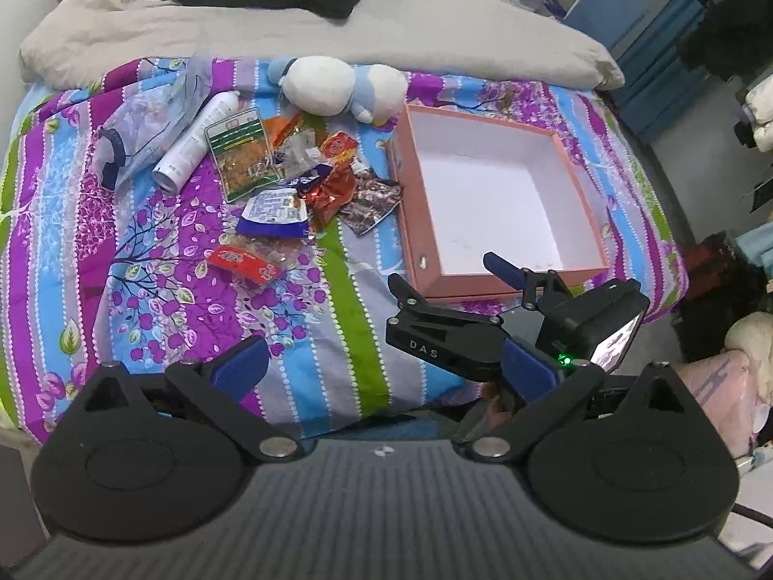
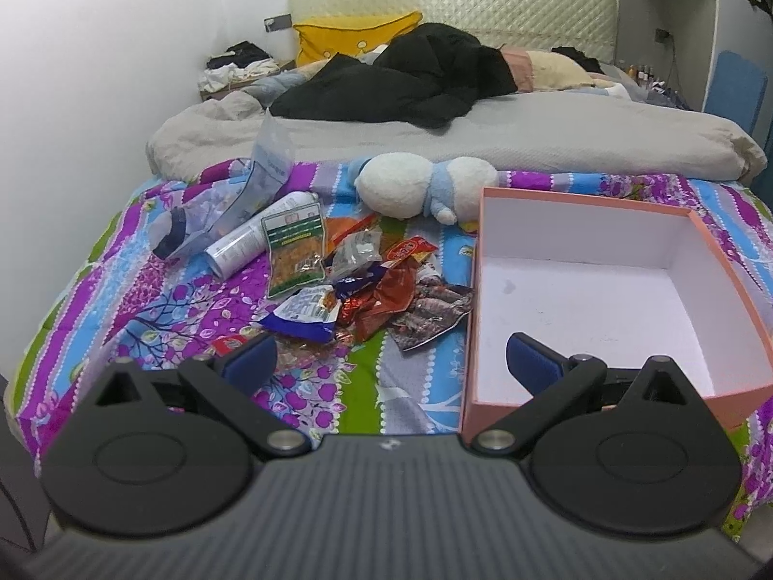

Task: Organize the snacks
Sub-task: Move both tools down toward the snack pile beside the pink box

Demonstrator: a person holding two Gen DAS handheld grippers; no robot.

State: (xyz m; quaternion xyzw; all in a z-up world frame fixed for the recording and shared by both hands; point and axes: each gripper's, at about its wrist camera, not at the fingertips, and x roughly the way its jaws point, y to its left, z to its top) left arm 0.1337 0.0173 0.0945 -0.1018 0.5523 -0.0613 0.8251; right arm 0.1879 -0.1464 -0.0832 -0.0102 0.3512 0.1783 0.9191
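A pile of snack packets lies on the floral bedspread: a green-bordered packet (image 1: pixel 241 154) (image 2: pixel 294 251), a blue-and-white packet (image 1: pixel 273 215) (image 2: pixel 304 314), a red foil packet (image 1: pixel 333 193) (image 2: pixel 381 304) and a dark packet (image 1: pixel 369 203) (image 2: pixel 432 314). A red-and-clear packet (image 1: pixel 244 261) lies apart, nearer me. To their right stands a pink box (image 1: pixel 483 118) (image 2: pixel 579 299) with a white inside, nothing in it. My left gripper (image 1: pixel 384 367) hangs open over the bed's near edge. My right gripper (image 2: pixel 391 362) (image 1: pixel 449 275) is open too, at the box's near left corner.
A white and blue plush toy (image 1: pixel 338 87) (image 2: pixel 415 188) lies behind the snacks. A white spray can (image 1: pixel 193 145) and a clear zip bag (image 1: pixel 140 135) lie to their left. A beige duvet (image 1: pixel 290 34) with black clothing (image 2: pixel 410 77) covers the far bed.
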